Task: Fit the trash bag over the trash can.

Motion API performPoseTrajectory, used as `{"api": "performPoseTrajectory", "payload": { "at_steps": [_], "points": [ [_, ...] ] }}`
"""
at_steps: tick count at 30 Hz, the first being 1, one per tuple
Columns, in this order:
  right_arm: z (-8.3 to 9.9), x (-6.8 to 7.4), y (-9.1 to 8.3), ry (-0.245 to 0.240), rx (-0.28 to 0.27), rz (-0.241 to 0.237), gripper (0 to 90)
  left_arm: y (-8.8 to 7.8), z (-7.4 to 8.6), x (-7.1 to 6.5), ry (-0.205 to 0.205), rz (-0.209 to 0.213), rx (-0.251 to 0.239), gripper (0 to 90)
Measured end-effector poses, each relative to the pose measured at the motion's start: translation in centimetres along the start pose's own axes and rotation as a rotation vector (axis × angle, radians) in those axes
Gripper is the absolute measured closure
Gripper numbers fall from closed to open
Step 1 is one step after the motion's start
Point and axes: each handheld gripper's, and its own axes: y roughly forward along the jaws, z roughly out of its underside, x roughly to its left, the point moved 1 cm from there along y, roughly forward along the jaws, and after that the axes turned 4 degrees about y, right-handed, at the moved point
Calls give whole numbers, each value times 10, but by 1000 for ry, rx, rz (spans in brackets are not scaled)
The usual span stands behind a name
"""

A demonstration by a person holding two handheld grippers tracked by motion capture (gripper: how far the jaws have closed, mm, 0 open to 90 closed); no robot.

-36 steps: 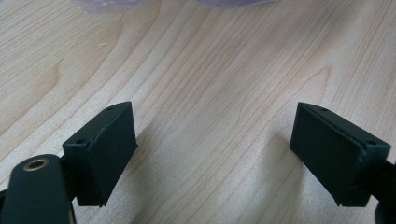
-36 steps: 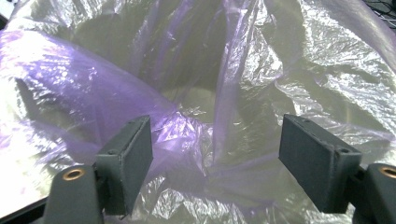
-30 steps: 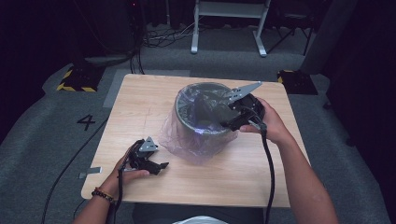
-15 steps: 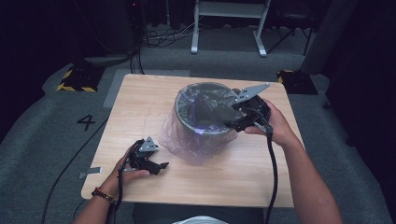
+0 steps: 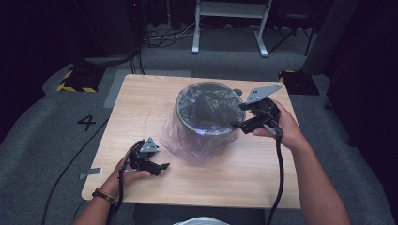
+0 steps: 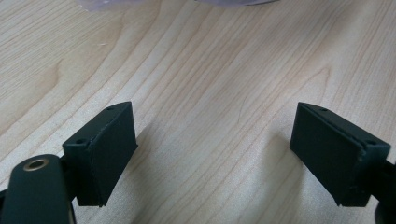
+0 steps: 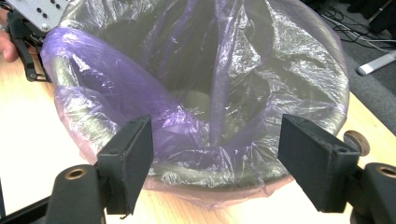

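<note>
A light wooden table (image 5: 141,108) carries a round grey bin (image 5: 206,133) lined with a translucent purple plastic bag (image 7: 224,70) at its middle. The right gripper (image 5: 237,115) hovers at the bin's rim, jaws apart and empty; the left gripper (image 5: 163,166) rests on the table near the front edge, jaws apart.

The right gripper (image 5: 237,116) has drawn back from the bin (image 5: 206,124) rim, its fingers empty.

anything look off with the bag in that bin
Yes. The purple bag sits unevenly in the bin: one part is bunched and sagging inside, and loose plastic spills down the outside onto the table on the near left. Nothing looks torn or spilled.
</note>
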Motion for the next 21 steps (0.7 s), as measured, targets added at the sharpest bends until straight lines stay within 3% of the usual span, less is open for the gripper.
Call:
{"api": "performPoseTrajectory", "payload": {
  "at_steps": [21],
  "points": [
    [16,11,-9,-57,12,23,245,0,0,0,0,0,0,142]
  ]
}}
